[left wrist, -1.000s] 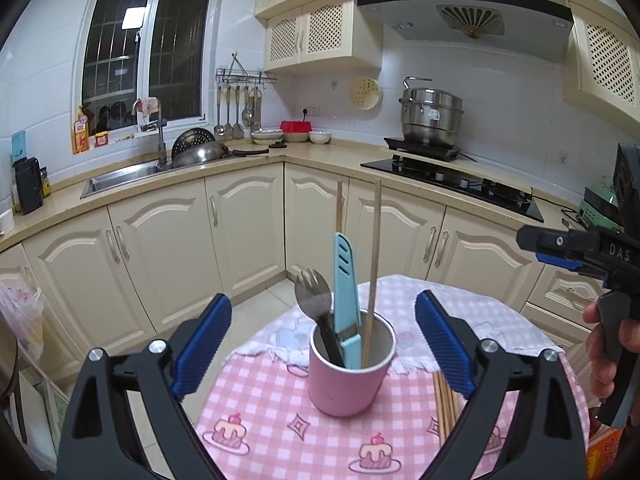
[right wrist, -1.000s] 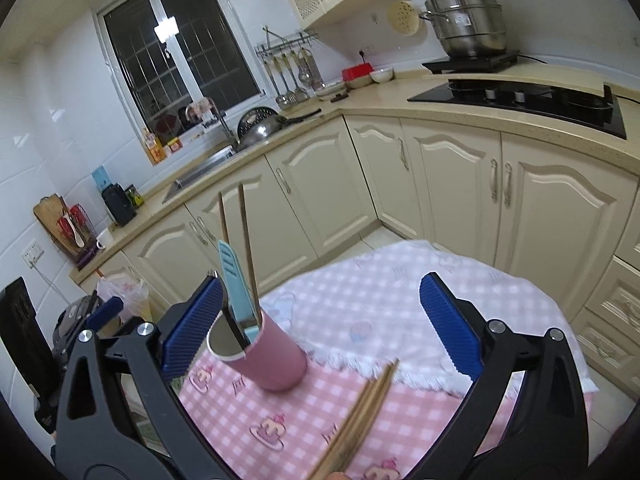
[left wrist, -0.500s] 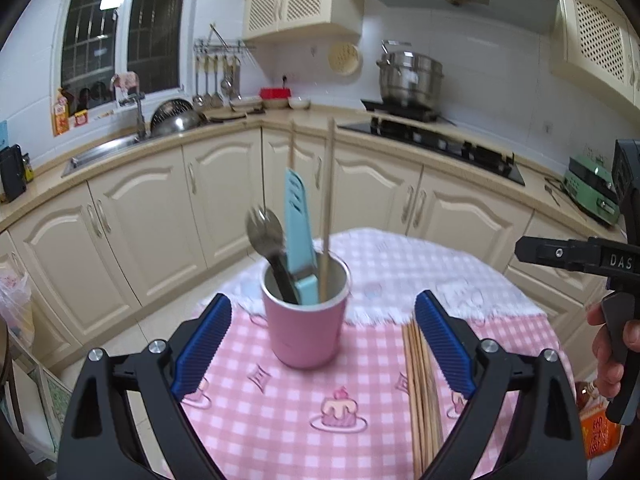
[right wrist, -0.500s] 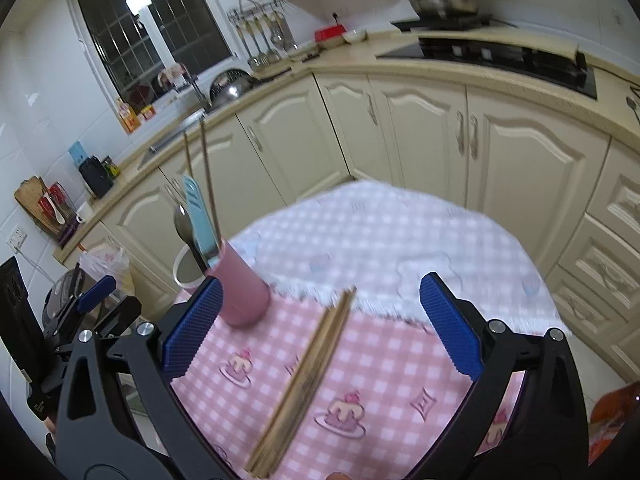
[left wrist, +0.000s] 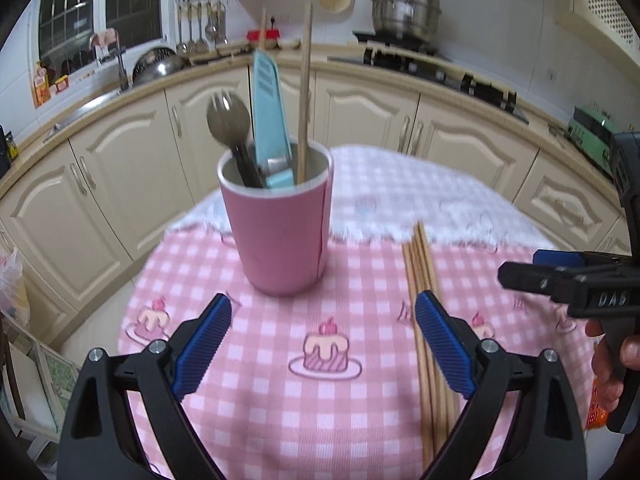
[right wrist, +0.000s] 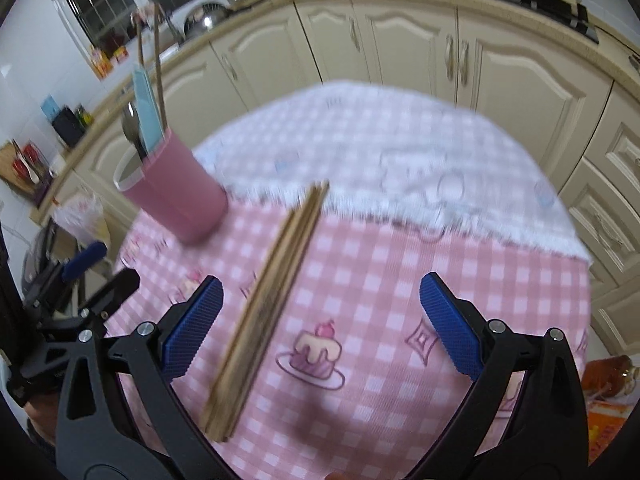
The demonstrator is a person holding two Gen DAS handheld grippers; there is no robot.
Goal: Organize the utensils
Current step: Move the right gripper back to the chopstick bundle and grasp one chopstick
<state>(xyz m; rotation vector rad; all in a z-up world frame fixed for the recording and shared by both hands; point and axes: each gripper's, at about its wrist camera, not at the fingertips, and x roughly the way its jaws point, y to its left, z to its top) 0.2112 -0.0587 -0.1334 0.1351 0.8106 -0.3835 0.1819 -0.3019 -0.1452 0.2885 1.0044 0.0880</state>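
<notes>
A pink cup [left wrist: 278,236] stands on the pink checked tablecloth [left wrist: 280,400]. It holds a grey spork [left wrist: 228,120], a light blue knife [left wrist: 269,112] and two wooden chopsticks [left wrist: 305,92]. A bundle of wooden chopsticks [left wrist: 424,304] lies flat to the right of the cup. My left gripper [left wrist: 322,346] is open and empty, just short of the cup. My right gripper [right wrist: 320,328] is open and empty above the bundle [right wrist: 268,304], with the cup [right wrist: 176,196] to its upper left.
The round table drops off at its far edge, where a white fringed cloth [left wrist: 420,200] shows. Cream kitchen cabinets [left wrist: 360,112] curve behind it. An orange packet [left wrist: 598,404] sits at the table's right edge.
Both grippers have dropped lower and moved in toward the table. The cup and the chopstick bundle now look larger and closer. Both stay open.
</notes>
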